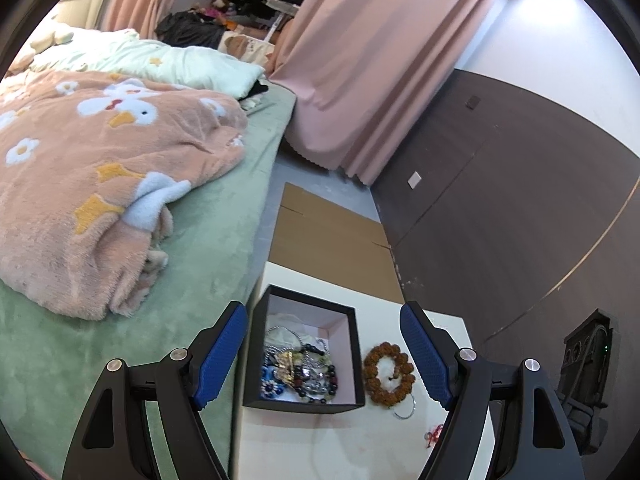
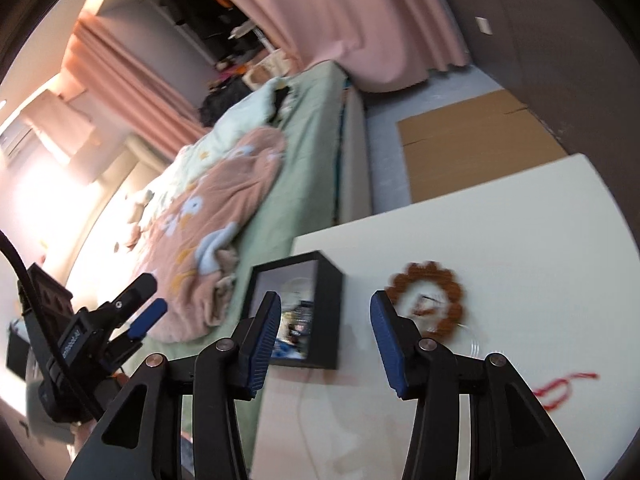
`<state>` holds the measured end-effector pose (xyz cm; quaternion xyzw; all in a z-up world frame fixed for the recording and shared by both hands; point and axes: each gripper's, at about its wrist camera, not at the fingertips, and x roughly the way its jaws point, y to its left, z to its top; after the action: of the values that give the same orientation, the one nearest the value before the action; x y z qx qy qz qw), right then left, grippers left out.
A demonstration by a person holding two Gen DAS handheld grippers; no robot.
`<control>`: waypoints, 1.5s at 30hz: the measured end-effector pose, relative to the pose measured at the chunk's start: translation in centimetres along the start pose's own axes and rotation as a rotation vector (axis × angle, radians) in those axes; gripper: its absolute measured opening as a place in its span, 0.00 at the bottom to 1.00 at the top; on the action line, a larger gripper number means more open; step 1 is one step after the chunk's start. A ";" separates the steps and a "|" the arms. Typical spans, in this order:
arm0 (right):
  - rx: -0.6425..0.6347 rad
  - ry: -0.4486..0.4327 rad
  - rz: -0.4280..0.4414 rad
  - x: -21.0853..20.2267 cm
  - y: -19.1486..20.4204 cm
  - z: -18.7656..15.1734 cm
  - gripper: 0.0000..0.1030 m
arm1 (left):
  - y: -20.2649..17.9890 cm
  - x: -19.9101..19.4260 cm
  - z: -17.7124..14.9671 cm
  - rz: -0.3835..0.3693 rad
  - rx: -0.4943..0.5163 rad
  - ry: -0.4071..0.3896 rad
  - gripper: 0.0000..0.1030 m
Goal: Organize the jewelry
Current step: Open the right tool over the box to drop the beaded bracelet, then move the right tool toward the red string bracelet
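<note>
Black card walls are framing the jewelry box (image 1: 256,360), which is sitting open on the white bench (image 1: 320,448) at the edge nearest the bed (image 1: 216,216). Inside it, a tangled heap of beads and chains (image 1: 300,372) is already lying on the pale lining, so we are judging that much of the sorting is done.

At 3 o'clock from the box, just beside its wall but apart from it, the brown bead bracelet (image 1: 389,374) is still waiting on the bench. A thin silver ring (image 1: 404,411) is peeking out at the bracelet's 5 o'clock, and a bit of red cord (image 1: 434,436) is lying further out in the same direction. These three are what we are counting as left.

We are holding the left gripper (image 1: 324,360) spread wide and empty above the box and bracelet. Our right gripper (image 2: 324,340) is likewise spread and carrying nothing, hovering over the bench between box and bracelet; its view is blurred, so finer detail is escaping us.
</note>
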<state>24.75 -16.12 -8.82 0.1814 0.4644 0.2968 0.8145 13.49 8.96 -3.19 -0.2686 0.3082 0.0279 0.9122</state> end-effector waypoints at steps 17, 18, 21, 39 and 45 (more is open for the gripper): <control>0.119 0.131 -0.207 -2.9 -5.9 -2.1 0.46 | -5.7 1.4 -3.7 -0.056 0.161 0.049 0.77; 0.133 0.144 -0.220 -2.9 -6.4 -2.3 0.46 | -5.9 1.4 -3.9 -0.058 0.165 0.053 0.77; 0.158 0.177 -0.269 -2.9 -7.9 -2.9 0.46 | -6.4 1.8 -4.4 -0.068 0.173 0.074 0.74; 0.323 0.302 -0.337 -0.1 -12.5 -4.8 0.46 | -7.7 3.1 -5.8 -0.077 0.195 0.105 0.66; 0.311 0.270 -0.360 0.5 -12.2 -4.0 0.47 | -7.5 3.2 -5.7 -0.076 0.188 0.105 0.66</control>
<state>25.31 -24.99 -18.18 0.1778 0.6337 0.0938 0.7471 14.60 -0.67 -5.28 -0.1942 0.3465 -0.0498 0.9164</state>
